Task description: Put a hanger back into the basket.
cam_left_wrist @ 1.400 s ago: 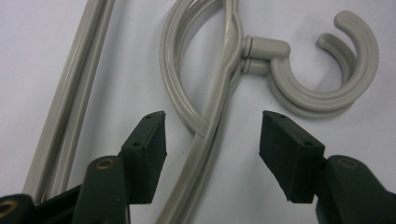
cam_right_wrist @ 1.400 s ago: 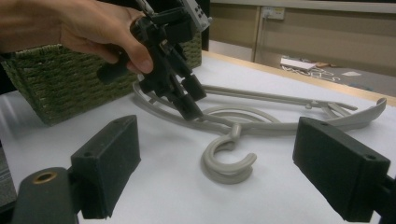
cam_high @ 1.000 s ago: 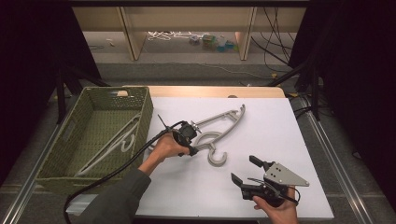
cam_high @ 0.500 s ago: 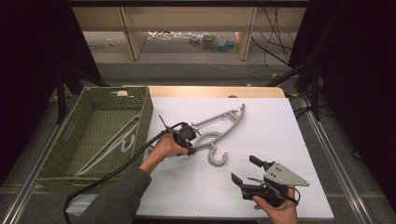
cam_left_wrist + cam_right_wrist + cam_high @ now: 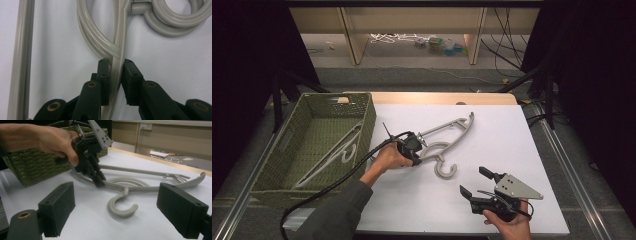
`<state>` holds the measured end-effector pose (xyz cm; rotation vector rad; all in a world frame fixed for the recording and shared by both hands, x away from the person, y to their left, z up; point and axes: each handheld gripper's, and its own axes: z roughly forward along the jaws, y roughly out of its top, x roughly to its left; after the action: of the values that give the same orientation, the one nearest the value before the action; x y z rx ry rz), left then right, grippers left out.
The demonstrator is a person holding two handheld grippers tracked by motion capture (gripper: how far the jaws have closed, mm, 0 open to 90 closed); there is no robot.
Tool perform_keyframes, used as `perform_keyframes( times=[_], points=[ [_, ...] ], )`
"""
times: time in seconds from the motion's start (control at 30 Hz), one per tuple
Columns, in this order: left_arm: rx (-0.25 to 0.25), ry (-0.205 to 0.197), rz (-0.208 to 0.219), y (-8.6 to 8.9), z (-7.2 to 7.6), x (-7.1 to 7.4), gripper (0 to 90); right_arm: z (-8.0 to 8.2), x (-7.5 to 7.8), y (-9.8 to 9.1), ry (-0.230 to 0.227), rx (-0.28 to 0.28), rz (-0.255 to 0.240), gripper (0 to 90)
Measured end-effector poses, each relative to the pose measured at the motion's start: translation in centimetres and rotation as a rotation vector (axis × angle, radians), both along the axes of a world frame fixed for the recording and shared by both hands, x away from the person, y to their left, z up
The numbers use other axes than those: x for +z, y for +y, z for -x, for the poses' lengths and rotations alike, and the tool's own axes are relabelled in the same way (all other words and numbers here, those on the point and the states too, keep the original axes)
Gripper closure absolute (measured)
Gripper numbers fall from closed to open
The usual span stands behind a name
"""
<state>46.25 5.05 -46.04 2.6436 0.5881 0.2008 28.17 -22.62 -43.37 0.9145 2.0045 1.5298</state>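
We see 1 grey plastic hanger lying on the white counter beside the green wicker basket, left gripper just closing, clenched on its arm, right gripper spread wide, nearby, holding nothing

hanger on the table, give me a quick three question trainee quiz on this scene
1. True or false: the left gripper has its jaws closed on the grey hanger.
2. Where does the second hanger lie?
A) in the green basket
B) on the white table
C) in the right gripper
3. Fill in: the right gripper hovers over the white table with its jaws ____.

Key: 1 true; 2 A; 3 open, with nothing between them.
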Motion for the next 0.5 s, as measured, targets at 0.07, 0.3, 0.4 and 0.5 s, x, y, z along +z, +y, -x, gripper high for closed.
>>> perform_keyframes(
  times=[0.07,0.3,0.4,0.5],
  points=[
    [-0.008,-0.004,0.006,0.0,0.0,0.2,77.5,0.0,0.0,0.0,0.003,-0.005,0.002,15.9],
    [-0.024,-0.016,0.064,-0.2,0.4,1.4,81.2,0.0,0.0,0.0,0.002,-0.004,0.003,15.9],
    [-0.026,-0.043,0.083,-0.2,0.6,2.0,81.4,0.0,0.0,-0.1,-0.002,-0.005,0.004,15.9],
    [-0.034,-0.062,0.096,-0.1,0.7,2.7,81.5,0.0,0.0,0.0,-0.001,-0.005,0.002,15.9]
  ],
)
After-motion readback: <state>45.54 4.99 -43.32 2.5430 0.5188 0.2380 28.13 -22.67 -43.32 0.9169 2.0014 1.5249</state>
